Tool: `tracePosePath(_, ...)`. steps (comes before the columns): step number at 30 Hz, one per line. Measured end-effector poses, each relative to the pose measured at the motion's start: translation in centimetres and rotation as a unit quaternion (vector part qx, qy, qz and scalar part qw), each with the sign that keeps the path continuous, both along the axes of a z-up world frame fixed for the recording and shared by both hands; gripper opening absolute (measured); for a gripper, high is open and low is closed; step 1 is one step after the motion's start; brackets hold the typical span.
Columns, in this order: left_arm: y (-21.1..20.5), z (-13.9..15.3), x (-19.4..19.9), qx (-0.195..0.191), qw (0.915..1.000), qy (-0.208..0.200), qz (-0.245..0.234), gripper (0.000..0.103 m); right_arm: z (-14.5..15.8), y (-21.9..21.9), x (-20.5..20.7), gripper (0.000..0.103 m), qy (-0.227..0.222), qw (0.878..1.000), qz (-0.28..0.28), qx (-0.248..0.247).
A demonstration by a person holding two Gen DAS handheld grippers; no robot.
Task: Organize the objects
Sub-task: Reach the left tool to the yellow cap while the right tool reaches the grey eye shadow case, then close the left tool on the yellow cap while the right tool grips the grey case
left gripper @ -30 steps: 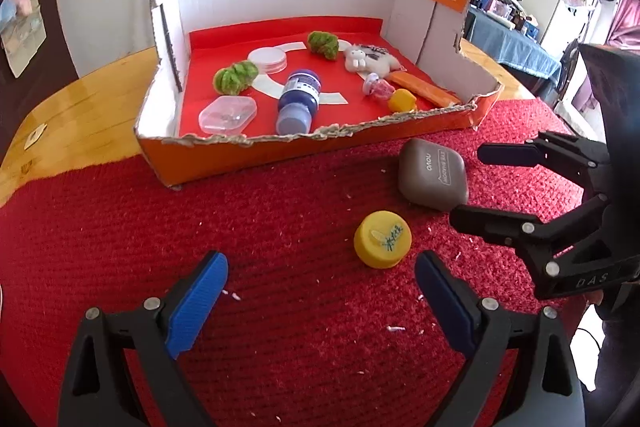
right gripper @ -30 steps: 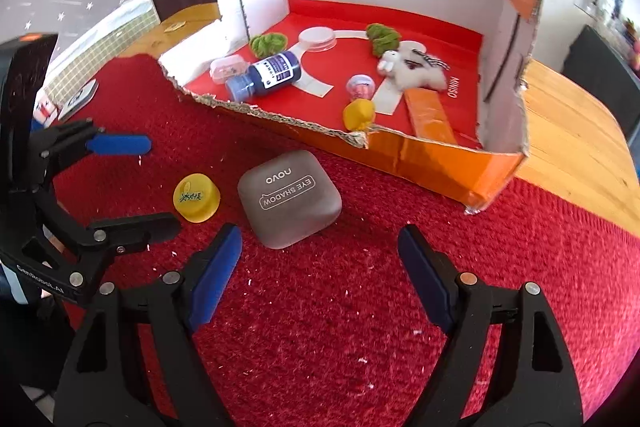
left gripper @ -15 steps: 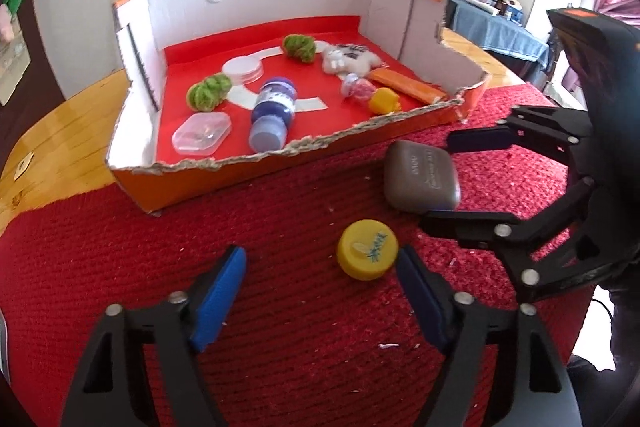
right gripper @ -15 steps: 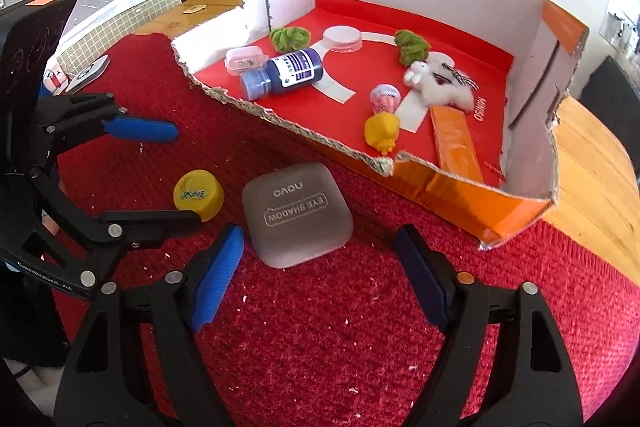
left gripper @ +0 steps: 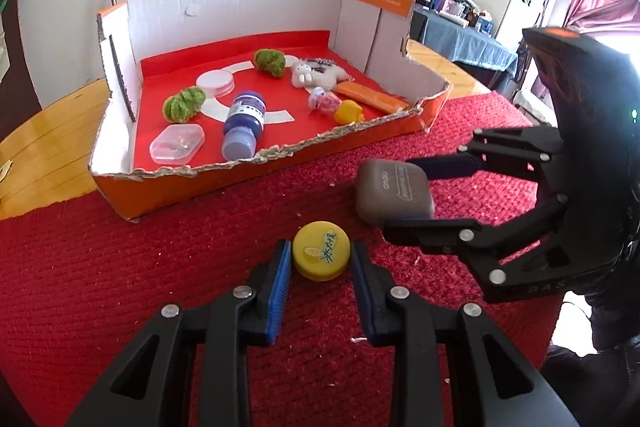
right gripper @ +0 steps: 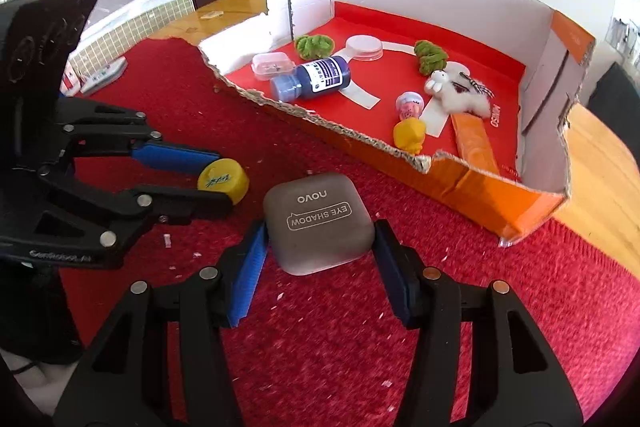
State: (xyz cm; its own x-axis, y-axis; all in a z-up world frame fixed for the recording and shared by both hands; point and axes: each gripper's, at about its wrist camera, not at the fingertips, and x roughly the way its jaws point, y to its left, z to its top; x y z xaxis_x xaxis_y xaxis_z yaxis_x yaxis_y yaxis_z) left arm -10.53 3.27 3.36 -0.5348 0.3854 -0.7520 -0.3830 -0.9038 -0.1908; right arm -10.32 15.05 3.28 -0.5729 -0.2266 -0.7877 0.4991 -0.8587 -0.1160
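A yellow bottle cap lies on the red mat, and my left gripper has closed on it, a blue pad against each side. The cap also shows in the right wrist view between the left fingers. A grey eye-shadow case lies on the mat, and my right gripper has closed on its two sides. The case also shows in the left wrist view. An orange and white cardboard box with a red floor stands beyond both.
In the box lie a blue bottle, a clear plastic case, two green fuzzy balls, a white lid, a plush bunny, a yellow duck and an orange bar. Wooden table surrounds the mat.
Both grippers have moved forward and narrowed: the left has closed around the yellow cap, the right around the grey case. The case has turned a little.
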Motion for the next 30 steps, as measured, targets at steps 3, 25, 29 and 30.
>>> tracePosePath(3, -0.4, 0.7, 0.5, 0.009, 0.9999, 0.011, 0.005, 0.031, 0.6, 0.0, 0.9, 0.052, 0.011, 1.0, 0.001, -0.009)
tracePosePath(25, -0.7, -0.5, 1.2, 0.007, 0.9998, -0.016, -0.001, 0.031, -0.7, -0.2, 2.2, 0.052, 0.003, 1.0, -0.016, 0.006)
tracePosePath(29, -0.7, -0.6, 1.2, 0.007, 0.9998, -0.018, 0.0, 0.033, -0.7, -0.4, 1.8, 0.061, -0.002, 1.0, -0.023, 0.004)
tracePosePath(30, -0.7, -0.7, 1.2, 0.006, 0.9998, -0.018, 0.0, 0.034, -0.7, -0.6, 1.7, 0.063, -0.003, 1.0, -0.021, 0.003)
